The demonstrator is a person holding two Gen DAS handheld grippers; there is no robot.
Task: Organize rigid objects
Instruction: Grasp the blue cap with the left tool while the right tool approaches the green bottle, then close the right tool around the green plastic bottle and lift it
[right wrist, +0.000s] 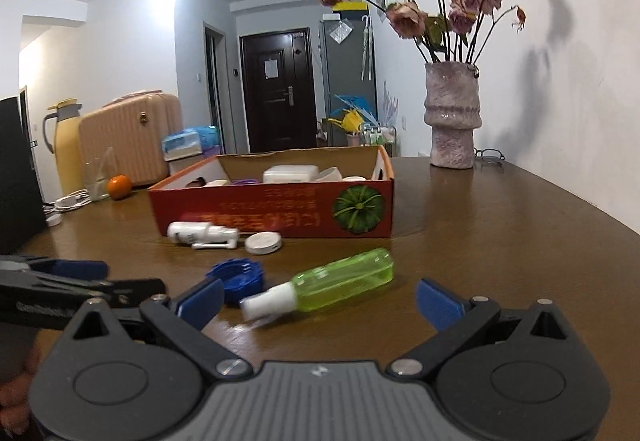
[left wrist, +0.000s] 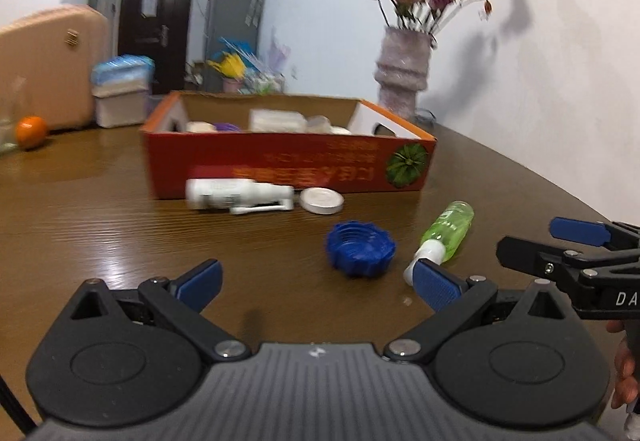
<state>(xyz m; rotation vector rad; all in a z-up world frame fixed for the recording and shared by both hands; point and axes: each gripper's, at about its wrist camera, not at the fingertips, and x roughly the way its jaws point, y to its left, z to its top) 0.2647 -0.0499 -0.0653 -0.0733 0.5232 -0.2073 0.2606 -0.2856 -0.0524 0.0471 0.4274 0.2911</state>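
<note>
A red cardboard box point(left wrist: 288, 169) point(right wrist: 280, 213) with several white items inside sits mid-table. In front of it lie a white spray bottle point(left wrist: 236, 195) point(right wrist: 202, 233) and a round white tin point(left wrist: 322, 200) point(right wrist: 263, 243). Closer to me are a blue ridged cap point(left wrist: 360, 253) point(right wrist: 238, 279) and a green spray bottle point(left wrist: 444, 235) point(right wrist: 332, 283) on its side. My left gripper point(left wrist: 318, 287) point(right wrist: 86, 277) is open just short of the blue cap. Directly behind the green bottle, my right gripper point(right wrist: 320, 301) point(left wrist: 536, 241) also stands open. Neither holds anything.
A vase of dried roses point(right wrist: 452, 113) point(left wrist: 404, 73) and glasses point(right wrist: 490, 157) stand at the back right by the wall. An orange point(right wrist: 119, 187) point(left wrist: 31, 131), a glass point(right wrist: 96, 177), a thermos point(right wrist: 66, 149) and a suitcase point(right wrist: 128, 137) are at the left.
</note>
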